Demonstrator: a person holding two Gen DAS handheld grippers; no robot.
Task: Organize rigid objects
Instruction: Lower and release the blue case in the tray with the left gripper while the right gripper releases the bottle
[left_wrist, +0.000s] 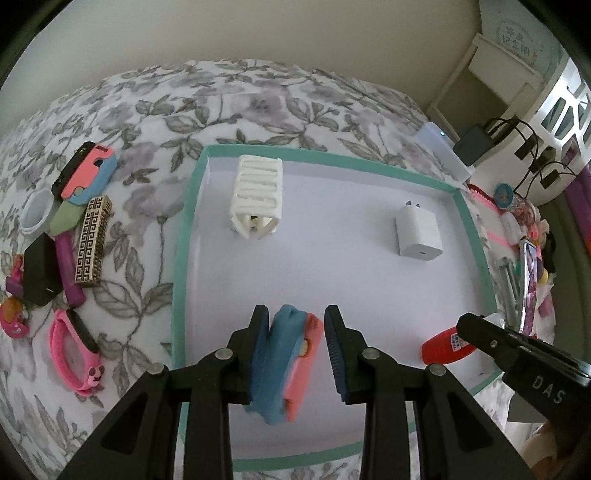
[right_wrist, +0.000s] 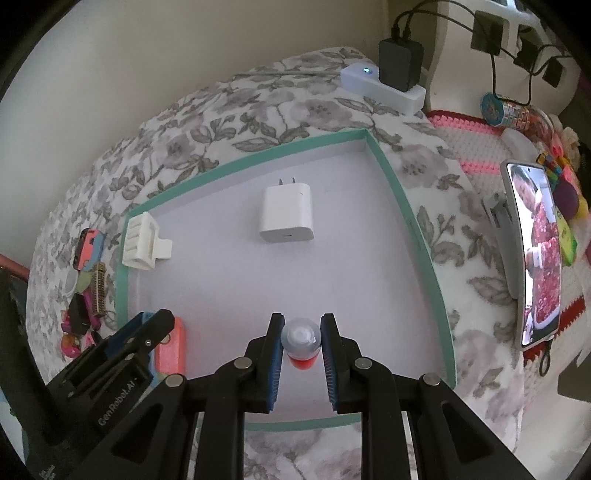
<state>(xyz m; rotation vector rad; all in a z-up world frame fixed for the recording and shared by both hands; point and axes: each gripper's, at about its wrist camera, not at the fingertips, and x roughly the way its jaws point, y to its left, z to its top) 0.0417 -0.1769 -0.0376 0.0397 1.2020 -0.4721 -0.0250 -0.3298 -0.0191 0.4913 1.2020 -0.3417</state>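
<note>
A shallow white tray with a teal rim (left_wrist: 192, 206) (right_wrist: 413, 218) lies on a floral cloth. In it are a white slatted clip (left_wrist: 256, 194) (right_wrist: 142, 242) and a white charger (left_wrist: 417, 230) (right_wrist: 286, 214). My left gripper (left_wrist: 295, 339) straddles a blue and salmon-pink object (left_wrist: 291, 354) (right_wrist: 171, 345) low over the tray's near part; the left pad touches it, the right pad stands apart. My right gripper (right_wrist: 302, 343) has its pads against a small red bottle (right_wrist: 301, 339) (left_wrist: 443, 347) with a clear cap, near the tray's near right.
Left of the tray lie a pink-blue-black item (left_wrist: 86, 171), a gold patterned bar (left_wrist: 94, 242), a purple stick (left_wrist: 68, 273), a black block (left_wrist: 38, 269), a pink band (left_wrist: 75, 352) and a white ring (left_wrist: 35, 214). Right are a phone (right_wrist: 535, 251), power strip (right_wrist: 384, 86) and toys.
</note>
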